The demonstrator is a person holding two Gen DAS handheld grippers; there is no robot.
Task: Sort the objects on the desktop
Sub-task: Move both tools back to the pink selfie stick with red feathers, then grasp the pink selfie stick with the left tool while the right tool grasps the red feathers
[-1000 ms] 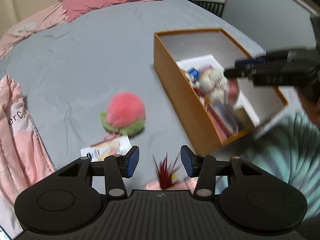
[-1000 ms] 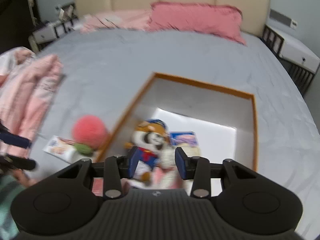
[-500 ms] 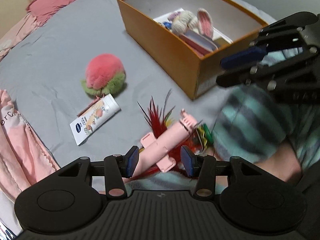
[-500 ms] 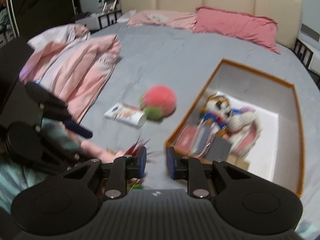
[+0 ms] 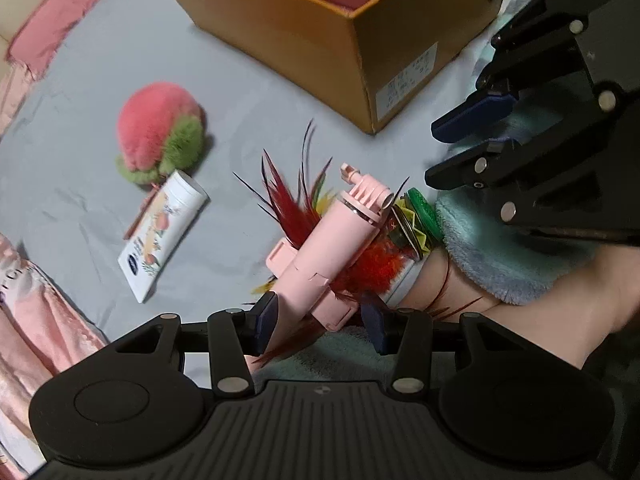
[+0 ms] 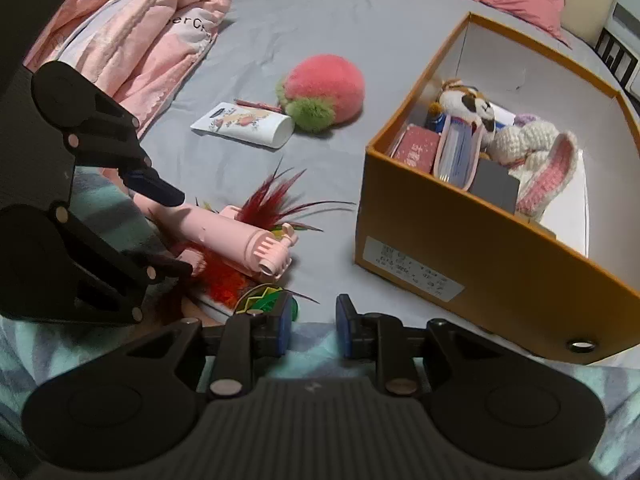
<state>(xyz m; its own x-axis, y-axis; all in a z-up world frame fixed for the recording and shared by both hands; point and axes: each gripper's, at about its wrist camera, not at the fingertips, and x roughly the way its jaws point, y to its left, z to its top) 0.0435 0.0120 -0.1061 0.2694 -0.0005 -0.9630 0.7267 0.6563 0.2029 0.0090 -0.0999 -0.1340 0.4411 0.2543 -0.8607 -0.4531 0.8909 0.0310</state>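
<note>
Both grippers have descended toward the near edge of the bed since the earlier frames, and the orange cardboard box, which then filled the right wrist view, now sits off to the right. The right gripper's jaws have just been closing, with nothing between them.

Left gripper: fingers roughly half open, straddling the lower end of the pink plastic cylindrical toy. The pads do not appear to press on the toy, so no grip is made yet. This straddle across the narrow width of the body suits a squeeze on its flat sides.

Right gripper: fingers narrowly parted and empty, hovering just beside the toy's nozzle end, over the green and yellow disc.

The pink toy lies across a bundle of red feathers, partly on the person's teal fleece sleeve. It probably must be lifted clear of the feathers to avoid dragging them.

Relative to the orange box:
- pink toy: near its labelled corner, outside it;
- white squeeze tube with fruit print: farther out, on the grey bedsheet;
- pink and green plush peach: touching the tube's cap end;
- plush cat, crochet rabbit and cards: already inside.

Three loose items therefore remain to be boxed.
</note>
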